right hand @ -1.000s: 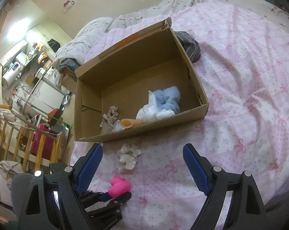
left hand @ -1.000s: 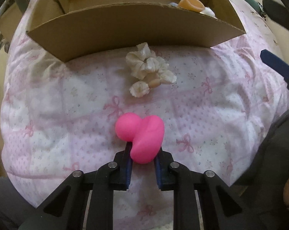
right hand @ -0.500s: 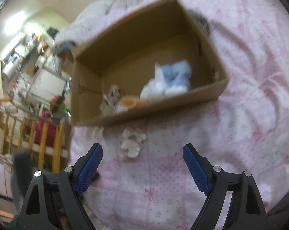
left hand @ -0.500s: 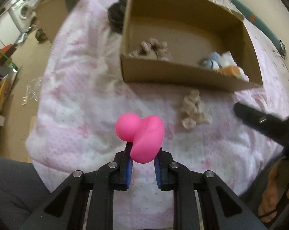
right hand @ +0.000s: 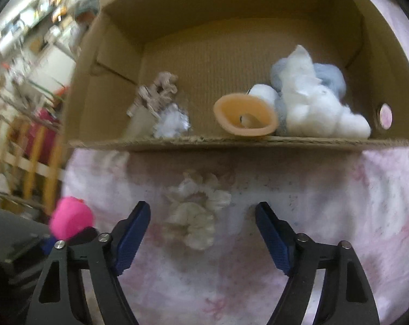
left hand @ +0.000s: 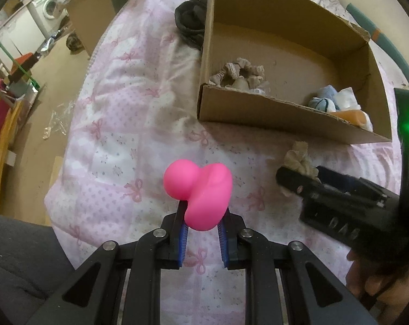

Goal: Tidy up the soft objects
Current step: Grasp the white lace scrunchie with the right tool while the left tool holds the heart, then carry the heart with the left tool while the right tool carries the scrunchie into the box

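The left tool [left hand: 201, 237] grips a pink toy [left hand: 201, 192]; the right tool [right hand: 203, 239] gapes around a blurred cream scrunchie [right hand: 196, 211], the box [right hand: 231, 142] at 12 o'clock.

My left gripper [left hand: 201, 233] pinches a smooth pink squishy toy [left hand: 200, 193], lifted above the bedspread. A cream scrunchie [right hand: 196, 211] lies crumpled on the quilt between my spread right fingers [right hand: 131, 237], just before the cardboard box [right hand: 231, 142]. Inside sit a beige scrunchie [right hand: 157, 96], an orange cup-shaped toy [right hand: 245, 116], and what looks like a blue-white plush [right hand: 312, 103].
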